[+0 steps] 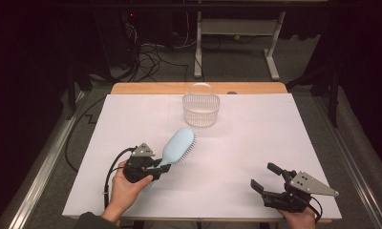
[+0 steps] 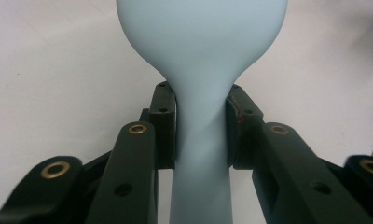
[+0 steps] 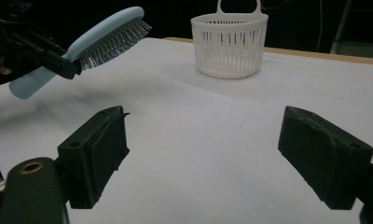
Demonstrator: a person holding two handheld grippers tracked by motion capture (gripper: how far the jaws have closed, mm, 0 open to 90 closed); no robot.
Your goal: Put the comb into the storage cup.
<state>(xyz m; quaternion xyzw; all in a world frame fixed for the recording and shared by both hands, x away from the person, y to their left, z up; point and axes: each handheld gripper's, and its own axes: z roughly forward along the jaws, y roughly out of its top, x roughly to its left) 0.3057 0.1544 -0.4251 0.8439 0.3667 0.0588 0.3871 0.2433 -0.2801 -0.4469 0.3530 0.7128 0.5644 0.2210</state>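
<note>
Left claw clamps the unmarked blue hairbrush by its neck — right claw gapes wide, holding nothing.

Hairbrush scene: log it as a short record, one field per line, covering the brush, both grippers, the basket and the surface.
held item: light blue hairbrush, lifted off the table, bristles facing down and to the right
grip point: handle neck, just below the head
left gripper: shut on the hairbrush, jaws pressed to both sides of the handle
right gripper: open, holding nothing, low over the near right of the table
basket: white slotted, upright, at the far middle, looks empty
surface: white sheet on a wooden table
</note>
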